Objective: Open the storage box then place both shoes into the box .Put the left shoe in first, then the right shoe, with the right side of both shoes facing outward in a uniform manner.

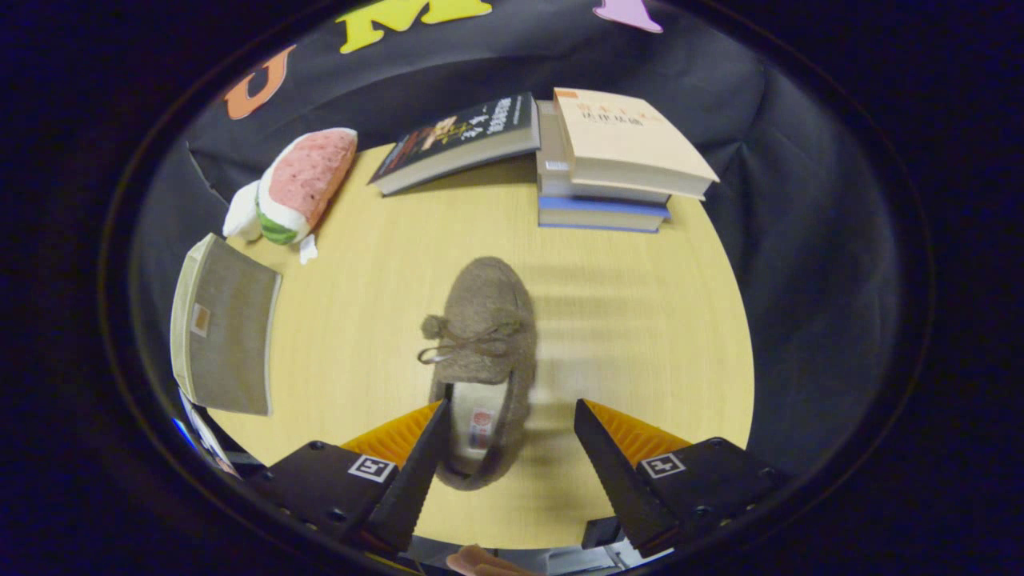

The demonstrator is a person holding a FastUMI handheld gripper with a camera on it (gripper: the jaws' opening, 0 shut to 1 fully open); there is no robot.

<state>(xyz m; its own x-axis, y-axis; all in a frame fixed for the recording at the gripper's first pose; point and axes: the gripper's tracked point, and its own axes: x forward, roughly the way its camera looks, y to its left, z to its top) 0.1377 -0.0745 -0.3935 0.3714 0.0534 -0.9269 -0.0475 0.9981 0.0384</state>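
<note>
A grey-brown felt slipper with a small pom-pom and a tied bow on its upper (486, 352) is seen lying flat on the pale wood-grain counter (640, 320), toe pointed away from the tongs (507, 428) and heel towards them. Its pale lining and a small label are shown inside the opening at the heel end. The tongs are held apart, with nothing clamped: the heel part of the slipper lies between the two fingers, close against the left finger (416, 460), while a strip of bare counter is left between the slipper and the right finger (612, 456). Whether the left finger touches the slipper cannot be told.

To the left of the slipper, at the counter's edge, a grey fabric storage box with a pale rim and a small tag (224, 328) is seen. Beyond it a plush toy shaped like a watermelon slice, pink, white and green, (300, 184) rests at the far left edge. At the far side, a dark-covered book (460, 140) leans against a stack of three books, the top one cream-covered and the lowest blue-edged (616, 160). Open counter is left all round the slipper, widest to its right and ahead of its toe. The counter's rounded edge is backed by black cloth (800, 240).
</note>
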